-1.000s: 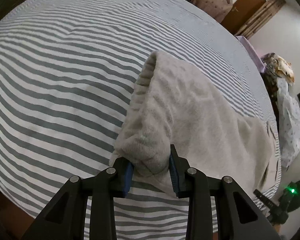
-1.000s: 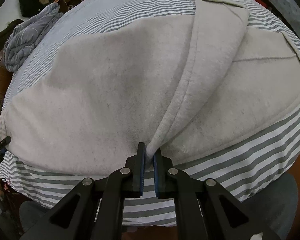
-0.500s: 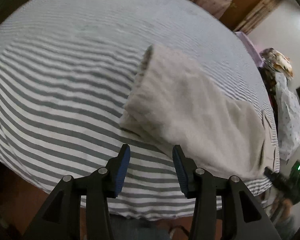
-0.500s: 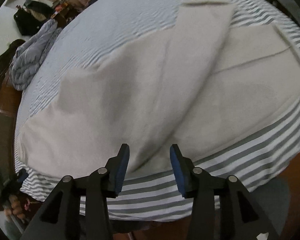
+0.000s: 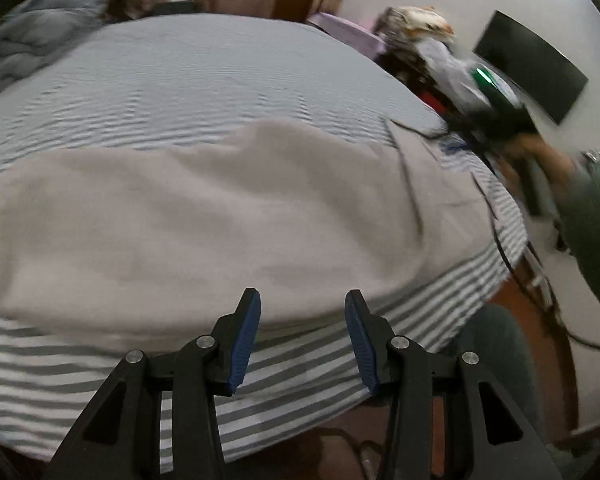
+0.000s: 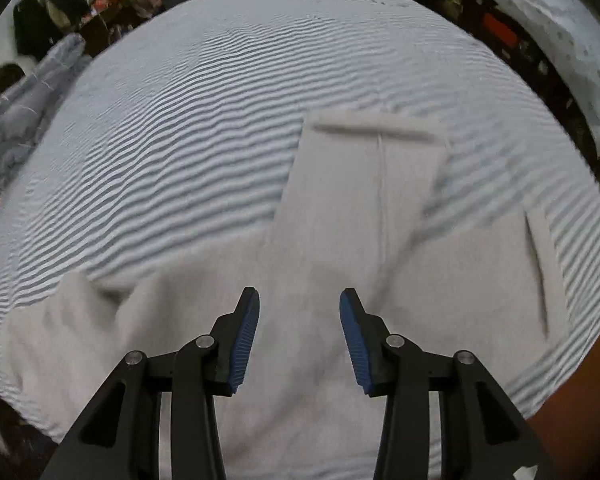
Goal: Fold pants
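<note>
Light grey pants [image 5: 204, 216] lie flat on a grey-and-white striped bed [image 5: 204, 80], folded lengthwise along the near edge. In the right wrist view the pants [image 6: 340, 240] spread below me, with a leg end [image 6: 374, 130] pointing away. My left gripper [image 5: 302, 312] is open and empty, hovering over the near edge of the pants. My right gripper [image 6: 298, 312] is open and empty, above the middle of the pants. The right gripper also shows blurred at the far right of the left wrist view [image 5: 496, 108].
A crumpled blue-grey blanket [image 6: 24, 120] lies at the bed's left far corner. Cluttered furniture and clothes [image 5: 416, 36] stand beyond the bed's right side. A dark panel [image 5: 532, 68] hangs on the white wall. The bed's front edge drops to a brown floor [image 5: 516, 300].
Both grippers let go of the pants, opened and pulled back. The left camera has swung right; the right one now looks over the pants from above.
</note>
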A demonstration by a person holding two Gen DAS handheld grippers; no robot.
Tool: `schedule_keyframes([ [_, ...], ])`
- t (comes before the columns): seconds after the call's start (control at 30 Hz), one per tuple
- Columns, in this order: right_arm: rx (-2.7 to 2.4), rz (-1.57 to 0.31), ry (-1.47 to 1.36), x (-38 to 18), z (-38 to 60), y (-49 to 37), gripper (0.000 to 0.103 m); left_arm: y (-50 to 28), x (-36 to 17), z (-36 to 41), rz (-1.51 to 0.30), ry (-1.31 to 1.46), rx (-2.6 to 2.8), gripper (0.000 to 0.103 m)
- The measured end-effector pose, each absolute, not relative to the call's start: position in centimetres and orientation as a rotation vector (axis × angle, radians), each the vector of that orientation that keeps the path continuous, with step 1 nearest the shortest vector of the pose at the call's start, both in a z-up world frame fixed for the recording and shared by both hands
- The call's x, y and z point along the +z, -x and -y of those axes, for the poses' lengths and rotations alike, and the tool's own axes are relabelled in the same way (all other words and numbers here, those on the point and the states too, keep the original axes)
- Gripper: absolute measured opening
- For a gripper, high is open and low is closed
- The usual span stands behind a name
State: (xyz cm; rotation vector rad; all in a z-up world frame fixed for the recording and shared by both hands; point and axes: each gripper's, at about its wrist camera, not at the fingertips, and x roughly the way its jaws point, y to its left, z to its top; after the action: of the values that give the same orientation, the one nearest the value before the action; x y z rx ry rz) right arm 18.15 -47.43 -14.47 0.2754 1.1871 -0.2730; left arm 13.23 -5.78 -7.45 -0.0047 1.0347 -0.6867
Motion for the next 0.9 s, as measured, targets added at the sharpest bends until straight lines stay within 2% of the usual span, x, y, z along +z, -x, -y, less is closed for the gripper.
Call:
schedule_keyframes([
  [0.23,-0.398,-1.223,-0.133,-17.2,46.9,-26.4,0.04,-14.9,-11.0,11.8,-1.093,0.051,-0.72,0.045],
  [0.43,-0.503,-1.244,-0.027,-19.9,46.7,-29.3,0.041,-15.2,-14.0,14.8,-1.147,0.026,-0.729,0.045],
  [0.6,-0.575,-1.236,-0.003,-21.3,47.9,-29.7,0.041,-14.3,-14.6,15.2,-1.11,-0.016,-0.732,0.045],
  [0.63,-0.565,-1.232,-0.017,-21.3,48.3,-29.7,0.036,-14.3,-14.7,15.1,-1.113,-0.007,-0.731,0.045],
  [0.67,-0.557,-1.231,-0.017,-21.3,48.3,-29.9,0.019,-14.4,-14.6,15.0,-1.116,0.002,-0.731,0.045],
  [0.7,-0.547,-1.23,-0.014,-21.1,48.5,-29.9,0.011,-14.5,-14.7,14.9,-1.12,0.013,-0.73,0.045],
  [0.77,-0.531,-1.223,-0.026,-20.6,48.9,-29.5,0.006,-14.8,-14.6,14.6,-1.13,0.032,-0.728,0.045],
  [0.9,-0.52,-1.14,-0.101,-17.1,51.0,-26.6,0.005,-14.7,-14.5,14.7,-1.131,0.018,-0.721,0.044],
])
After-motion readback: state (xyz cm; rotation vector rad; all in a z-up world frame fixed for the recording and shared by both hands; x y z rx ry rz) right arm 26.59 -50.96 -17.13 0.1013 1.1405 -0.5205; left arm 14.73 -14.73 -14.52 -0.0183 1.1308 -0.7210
